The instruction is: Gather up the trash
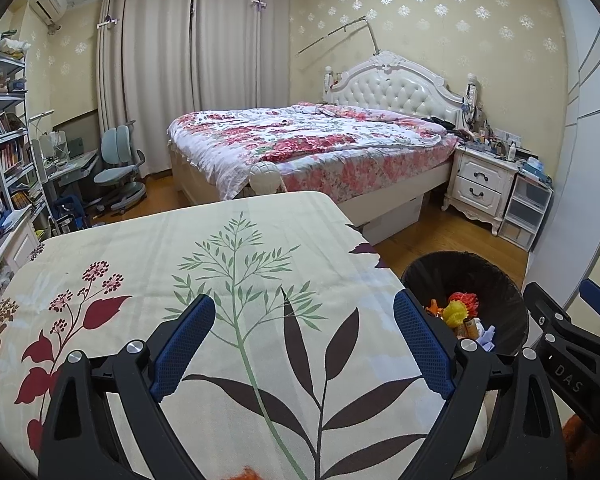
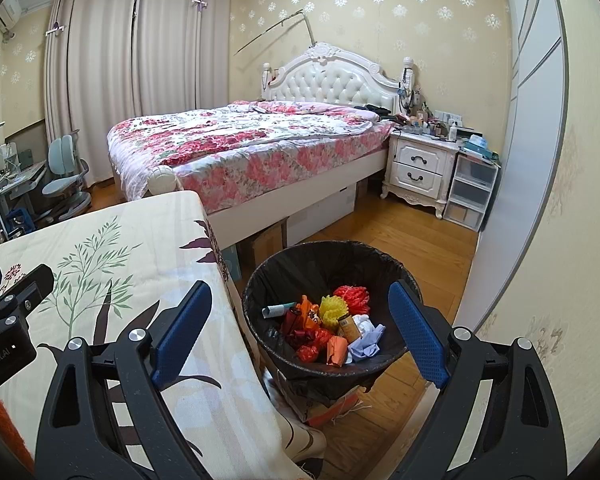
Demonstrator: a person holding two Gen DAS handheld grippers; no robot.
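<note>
A trash bin (image 2: 256,280) lined with a black bag stands on the floor right of the table; it also shows in the left wrist view (image 1: 512,304). Inside lies crumpled trash (image 2: 328,328): red, orange and yellow wrappers, a small bottle, white and pale blue paper. My right gripper (image 2: 300,332) is open and empty, hovering above the bin. My left gripper (image 1: 304,344) is open and empty above the table (image 1: 260,240), which is covered with a cloth printed with leaves and flowers. An orange scrap (image 1: 248,472) peeks in at the bottom edge of the left wrist view.
A bed (image 2: 240,144) with a floral quilt stands behind the table. A white nightstand (image 2: 420,168) and plastic drawers (image 2: 470,192) are at the right by a wardrobe. Desk, chair (image 1: 120,168) and bookshelf (image 1: 8,140) are at the left. Cardboard boxes (image 2: 268,240) sit under the bed.
</note>
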